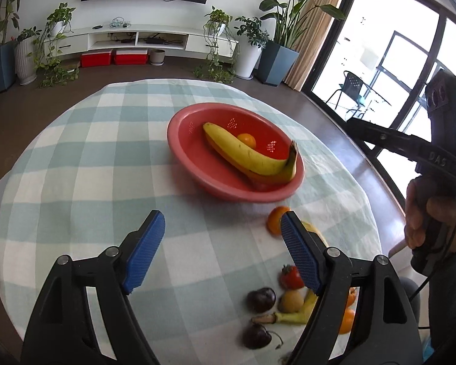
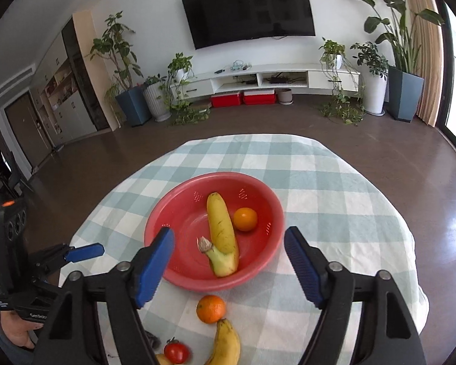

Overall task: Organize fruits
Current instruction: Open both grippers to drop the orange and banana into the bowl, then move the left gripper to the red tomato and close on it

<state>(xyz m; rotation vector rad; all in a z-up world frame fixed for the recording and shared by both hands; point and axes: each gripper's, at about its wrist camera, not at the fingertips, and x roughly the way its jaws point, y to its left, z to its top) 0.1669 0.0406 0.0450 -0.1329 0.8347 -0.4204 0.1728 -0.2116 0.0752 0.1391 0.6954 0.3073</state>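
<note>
A red colander bowl [image 1: 194, 164] [image 2: 182, 261] sits on the checked tablecloth and holds a banana [image 1: 246, 152] [image 2: 222, 231] and an orange [image 1: 247, 140] [image 2: 245, 219]. Loose fruit lies in front of it: an orange [image 1: 273, 219] [image 2: 210, 308], a second banana [image 2: 226, 345], a red tomato [image 1: 290, 277] [image 2: 175, 352], two dark plums [image 1: 260, 299], a small yellow fruit [image 1: 290, 301]. My left gripper [image 1: 223, 251] is open and empty above the cloth, left of the loose fruit. My right gripper [image 2: 229, 266] is open and empty, just before the bowl's near rim.
The round table with the blue-white checked cloth [image 1: 91, 164] drops off to dark floor on all sides. The right gripper's body and the hand holding it [image 1: 434, 182] show at right in the left wrist view; the left gripper [image 2: 30, 273] shows at left in the right wrist view.
</note>
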